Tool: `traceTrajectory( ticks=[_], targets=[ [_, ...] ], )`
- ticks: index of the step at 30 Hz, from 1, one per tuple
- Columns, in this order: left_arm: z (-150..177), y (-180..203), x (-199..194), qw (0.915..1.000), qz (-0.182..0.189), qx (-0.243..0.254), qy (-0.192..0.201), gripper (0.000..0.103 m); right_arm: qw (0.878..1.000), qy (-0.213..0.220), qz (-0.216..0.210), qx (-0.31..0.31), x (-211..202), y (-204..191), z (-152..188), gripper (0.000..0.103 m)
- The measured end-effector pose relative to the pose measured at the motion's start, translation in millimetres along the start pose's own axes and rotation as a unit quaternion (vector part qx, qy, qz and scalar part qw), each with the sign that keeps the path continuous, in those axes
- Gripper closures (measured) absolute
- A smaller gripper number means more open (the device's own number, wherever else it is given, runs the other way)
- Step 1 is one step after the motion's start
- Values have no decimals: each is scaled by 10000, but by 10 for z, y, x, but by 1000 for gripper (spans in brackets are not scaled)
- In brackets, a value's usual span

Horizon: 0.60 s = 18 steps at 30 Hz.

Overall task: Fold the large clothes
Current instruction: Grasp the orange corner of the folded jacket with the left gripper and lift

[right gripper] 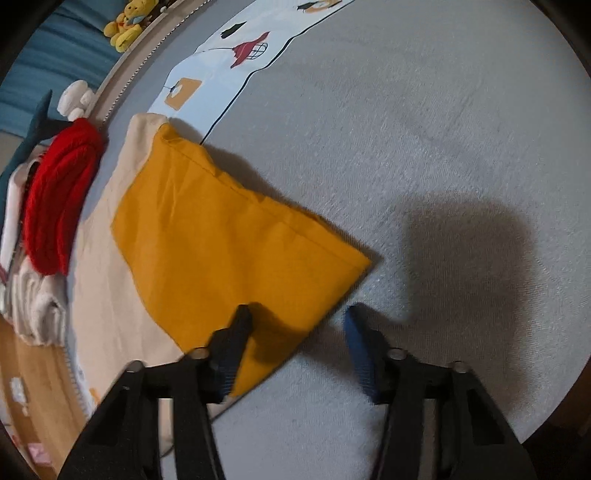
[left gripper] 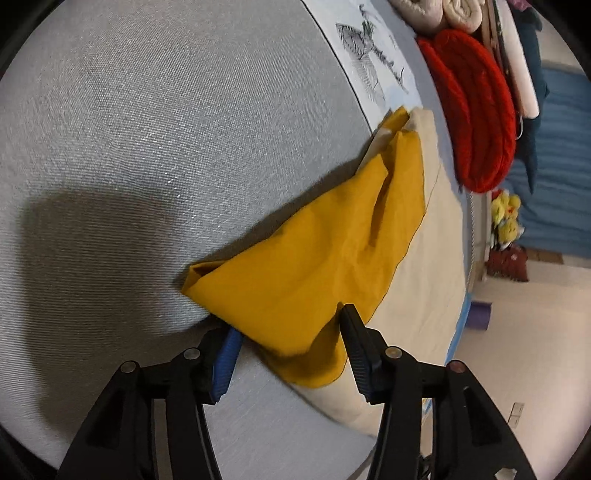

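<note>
So the mustard-yellow garment (left gripper: 317, 258) is lying folded over on the bed (left gripper: 147, 147), on the grey bedspread, and it sits on top of a cream-coloured cloth (left gripper: 424, 295) that runs along the bed's edge. One folded corner of the yellow piece points out onto the bare grey, the rest overlaps the cream cloth.

Left claw (left gripper: 288, 332) is spread apart around the near end of the yellow garment: fabric sits between the two fingers (left gripper: 356, 339), but the pads aren't squeezing it, so it's an open claw straddling the cloth.

Right claw (right gripper: 295, 325) is parted too. Its left finger lies over the near corner of the yellow garment, the right finger is out over bare grey bedspread just beside the fabric's edge. No pinch that I can see.

Along the same edge there's a red knitted piece (left gripper: 476, 110) folded up, with pale rolled towels (left gripper: 439, 11) past it. A printed sheet (right gripper: 229, 59) with little drawings lies at the head end. Yellow plush toys (right gripper: 127, 20) sit off the bed, against something blue.
</note>
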<state>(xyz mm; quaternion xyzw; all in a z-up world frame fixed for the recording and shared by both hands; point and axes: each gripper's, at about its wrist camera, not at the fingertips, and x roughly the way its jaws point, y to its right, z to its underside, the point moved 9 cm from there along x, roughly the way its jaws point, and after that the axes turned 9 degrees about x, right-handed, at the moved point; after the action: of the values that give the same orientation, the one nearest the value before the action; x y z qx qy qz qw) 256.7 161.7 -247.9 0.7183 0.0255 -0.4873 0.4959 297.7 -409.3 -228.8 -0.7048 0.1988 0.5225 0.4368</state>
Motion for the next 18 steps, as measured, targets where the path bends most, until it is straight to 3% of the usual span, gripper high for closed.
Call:
traceTrajectory(
  ticks=[1,5,8,9,12,18],
  targets=[
    [-7,12,8,10000,20,-1,80,54,9999,67,62,-48,-2,-2,-13,82],
    [4,25,10,9991,62,15,412,56,9996,190,107,-186,-17,-13,-45,95],
    [12,57,30,9989,36,192,432,86,9990,291,97,-333,-79,-31,-61,97],
    [5,98,7,9984,26,324,458,90,9988,345,48,-355,-127,-45,-70,98],
    [-9,247,-106,9953,-161,763,578,97,9975,495,-38,-496,-291,-92,-72,99],
    [77,446,-567,9859,-403,1374,862,100,9892,828,-104,-1202,-755,-286,50,100]
  ],
)
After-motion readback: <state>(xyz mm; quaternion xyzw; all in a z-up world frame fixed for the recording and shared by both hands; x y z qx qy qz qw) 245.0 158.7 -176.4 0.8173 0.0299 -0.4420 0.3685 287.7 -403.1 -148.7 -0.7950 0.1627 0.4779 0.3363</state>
